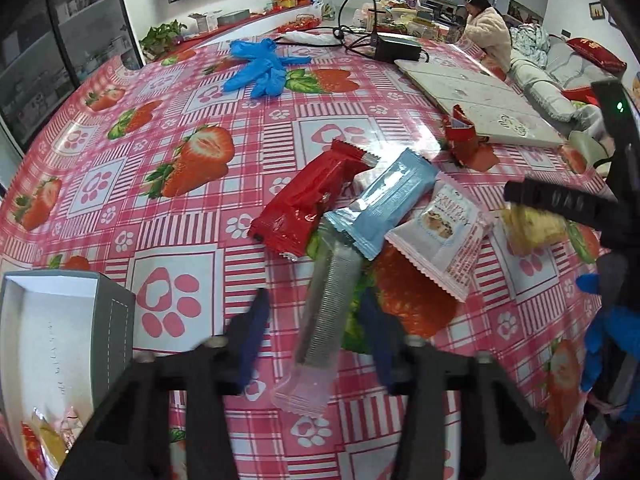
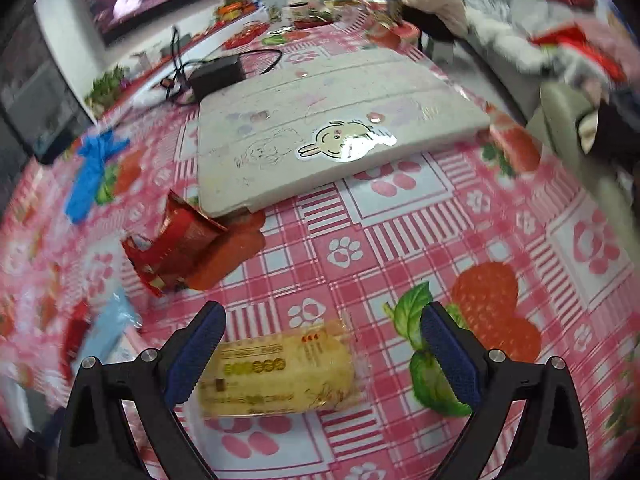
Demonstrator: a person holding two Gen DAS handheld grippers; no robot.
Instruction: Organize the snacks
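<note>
Blue-padded fingers of the left gripper (image 1: 316, 332) stand narrow either side of a clear ribbed packet (image 1: 328, 312), not visibly pressing it; its long axis runs away between them toward the snack pile. The right gripper (image 2: 320, 354) is spread wide over the yellow snack (image 2: 280, 376), which lies crosswise, touching its left pad.

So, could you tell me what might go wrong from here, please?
The left tongs straddle a clear packet whose far end is tucked under the blue packet; lifting could drag that pile. The right tongs stand open with the yellow packet against one finger, so closing may nudge it.
</note>
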